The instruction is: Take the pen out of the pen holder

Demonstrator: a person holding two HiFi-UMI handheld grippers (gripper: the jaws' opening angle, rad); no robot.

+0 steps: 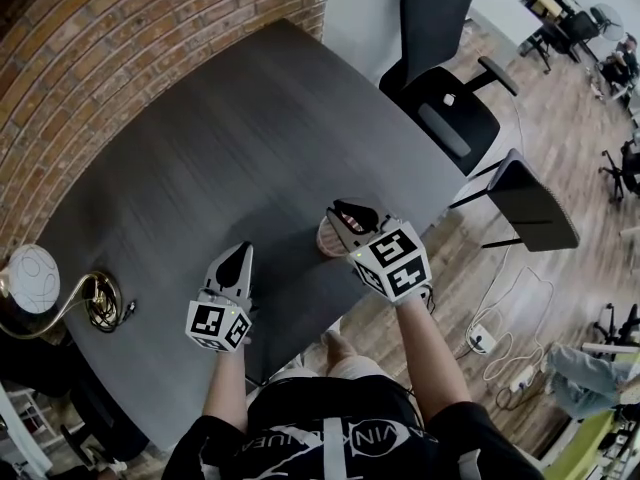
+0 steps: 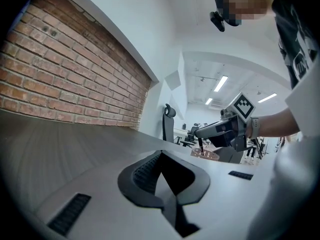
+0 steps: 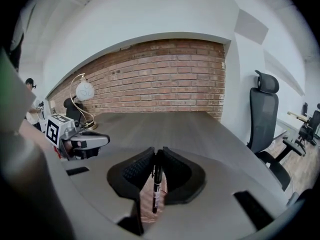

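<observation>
Surface: a dark, wood-grained table with a rounded edge is seen from above, set against a red brick wall.
Background: a black mesh-backed office chair is seen beyond the right gripper, on a wooden plank floor.
Lamp: a white globe lamp on a curved brass arm is seen well off to the outer side of the left gripper.
Right gripper: its ribbed black pads are pressed narrowly onto the pen, and it is tilted downward.
Pen: a slim black barrel with a white printed band is held upright between the right pads. Its lower end hangs straight below the jaws at the holder's mouth. Whether the tip is clear of the rim cannot be told.
Pen holder: a round, copper-pink cup with a perforated wall is seen directly under the right gripper's jaws, standing on the table.
Left gripper: its jaw tips are brought together with nothing held between them. It is held nearly level above the table, beside the right gripper and well apart from the holder.
</observation>
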